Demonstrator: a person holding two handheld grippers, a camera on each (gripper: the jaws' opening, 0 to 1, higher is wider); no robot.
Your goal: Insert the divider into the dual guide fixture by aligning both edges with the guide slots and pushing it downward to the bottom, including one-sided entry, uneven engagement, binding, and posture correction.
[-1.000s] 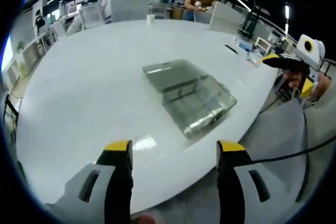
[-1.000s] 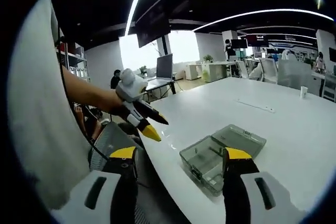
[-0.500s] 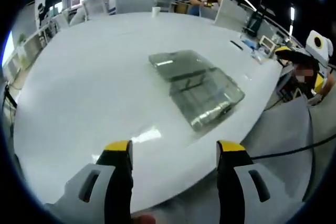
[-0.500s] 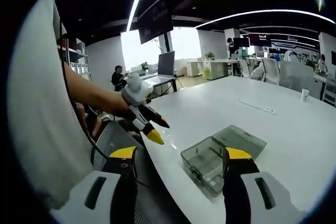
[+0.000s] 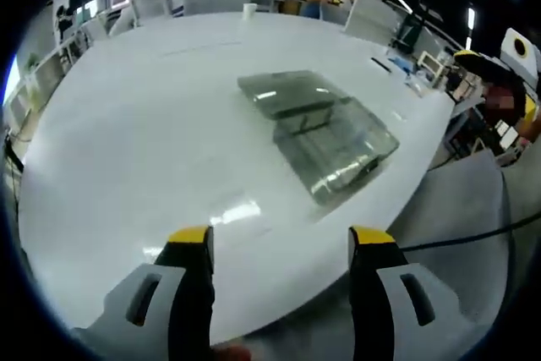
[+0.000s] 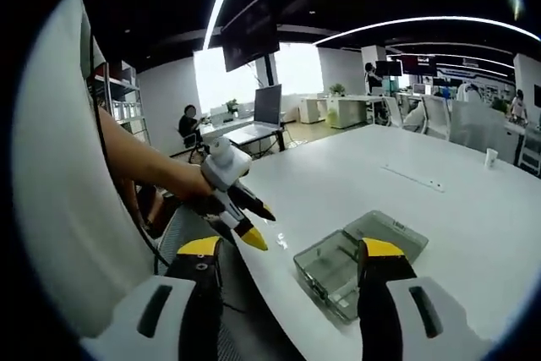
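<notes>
I am holding the left gripper (image 5: 281,247) and right gripper (image 6: 292,255) back at the bench (image 5: 135,133) edge, jaws spread and empty, because the clear plastic box (image 5: 319,134) is lying well ahead, lid open; I cannot make out the divider.

Ahead of your left gripper (image 5: 280,247) the white table (image 5: 127,141) lies bare right up to the clear plastic case (image 5: 319,128), the one obstacle near the table's edge. Your right gripper (image 6: 292,259) has open air above the case, with the left gripper off to its left.
</notes>
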